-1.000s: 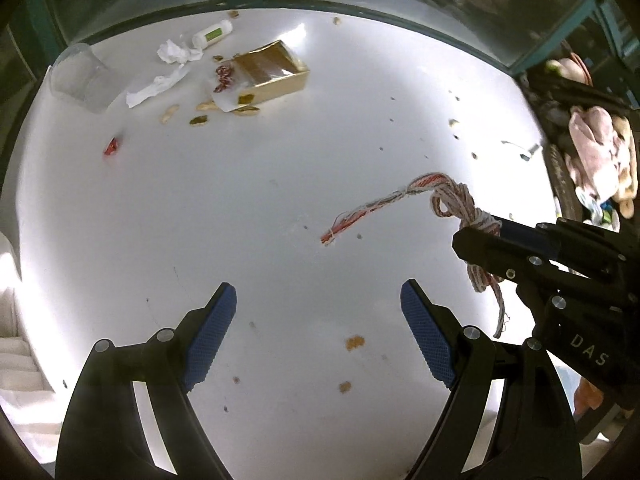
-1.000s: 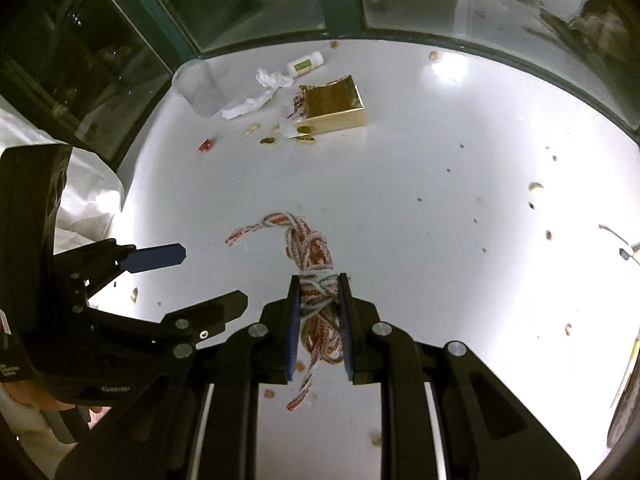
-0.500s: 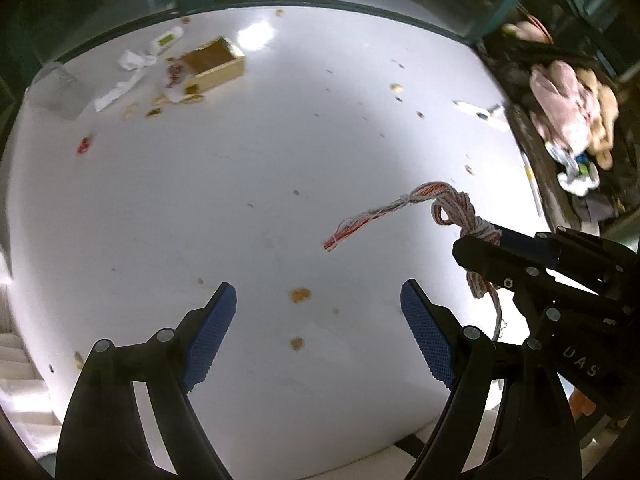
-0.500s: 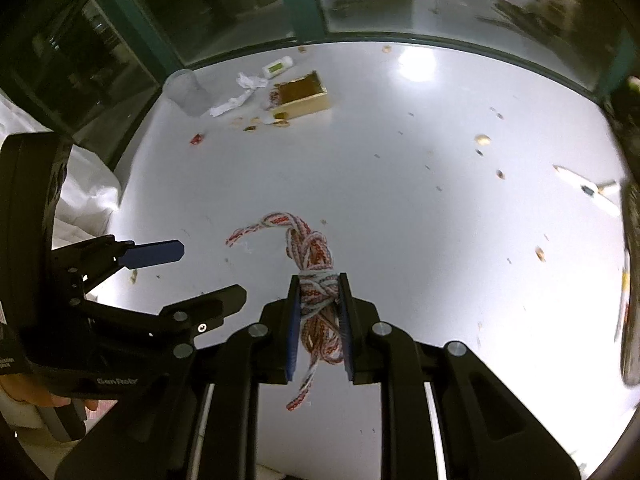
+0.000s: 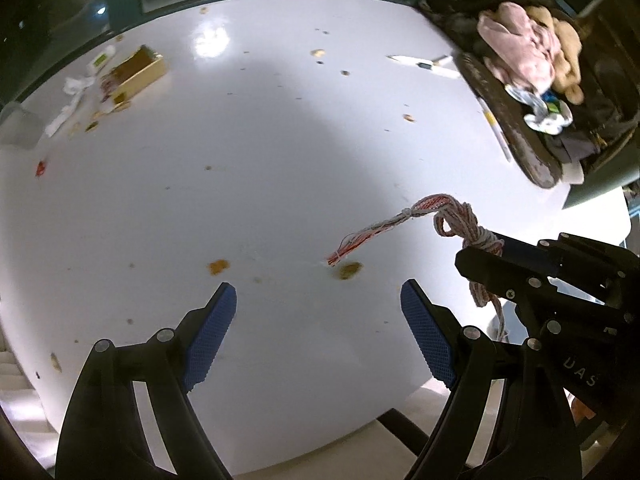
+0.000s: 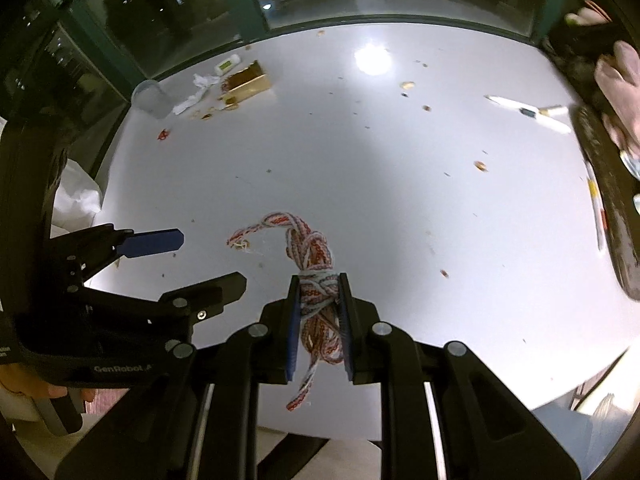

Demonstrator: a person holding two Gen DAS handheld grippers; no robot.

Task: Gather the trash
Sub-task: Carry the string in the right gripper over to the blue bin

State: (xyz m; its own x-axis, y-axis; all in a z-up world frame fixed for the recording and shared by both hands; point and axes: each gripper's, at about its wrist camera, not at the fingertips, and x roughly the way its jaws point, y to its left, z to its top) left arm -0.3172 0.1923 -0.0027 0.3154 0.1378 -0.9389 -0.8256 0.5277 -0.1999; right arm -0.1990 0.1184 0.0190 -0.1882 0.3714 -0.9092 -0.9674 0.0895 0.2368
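My right gripper (image 6: 319, 284) is shut on a knotted red-and-white rope bundle (image 6: 316, 264) and holds it above the near part of the white table (image 6: 360, 160). The rope's frayed end hangs left and a loose tail dangles below the jaws. In the left wrist view the rope (image 5: 452, 220) sits at the right, clamped by the right gripper (image 5: 478, 254). My left gripper (image 5: 318, 320) is open and empty, just left of the rope, over the near table edge. It also shows in the right wrist view (image 6: 192, 258).
At the far left lie a gold box (image 6: 250, 82), crumpled tissue (image 6: 196, 90), a small white bottle (image 6: 226, 66), a clear cup (image 6: 150, 98) and a red scrap (image 6: 163, 134). Pens (image 6: 528, 112) and a dark basket with cloths (image 5: 532, 60) are at the right. Crumbs dot the table.
Both grippers have pulled back toward the near table edge and risen, so the far litter looks smaller. The right gripper still holds the rope; the left stays open.
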